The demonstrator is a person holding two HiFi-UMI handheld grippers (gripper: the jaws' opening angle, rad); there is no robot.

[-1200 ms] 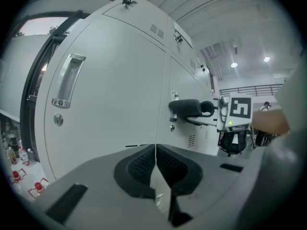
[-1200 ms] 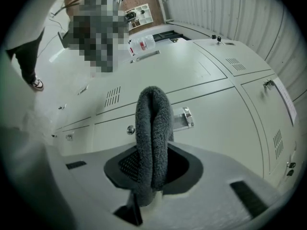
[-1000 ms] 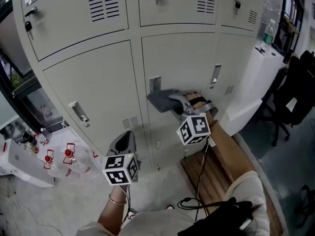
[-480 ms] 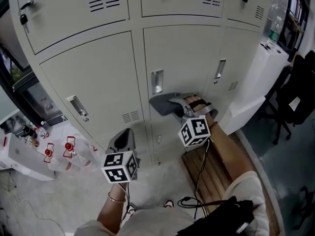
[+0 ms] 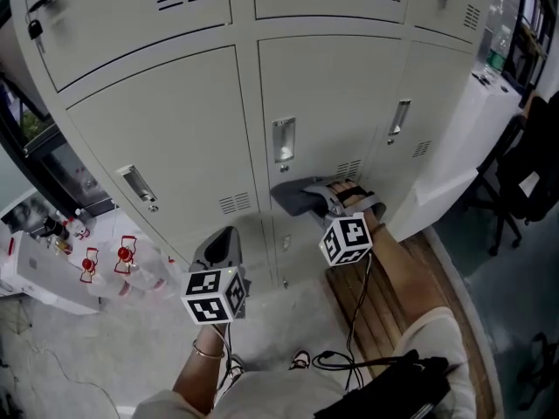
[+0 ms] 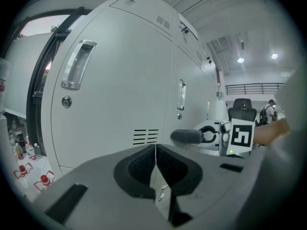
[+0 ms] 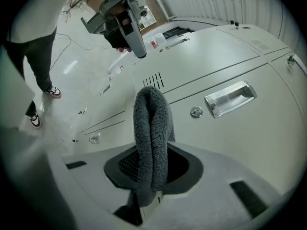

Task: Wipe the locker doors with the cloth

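The right gripper (image 5: 316,197) is clamping a grey cloth (image 5: 293,195), its jaws closing on the fold with the pile bulging out on both sides. In the right gripper view the cloth (image 7: 151,128) is folded double and is running straight out along the line of the right gripper (image 7: 151,169), its rounded end pointing at the vent slits (image 7: 153,80) of a locker door.

From the head view the cloth's long axis is lying roughly level across the middle door (image 5: 332,94), its free end pointing left. It is sitting low on that door, just below the handle (image 5: 282,140). Whether it is pressing on the metal or hanging just off it cannot be told.

The left gripper (image 5: 220,244) is hanging lower and to the left, in front of the neighbouring door (image 5: 175,138) and apart from it. Its jaws are meeting with nothing between them, as the left gripper (image 6: 155,152) view is showing. That view is also catching the cloth (image 6: 186,136) as a level roll.
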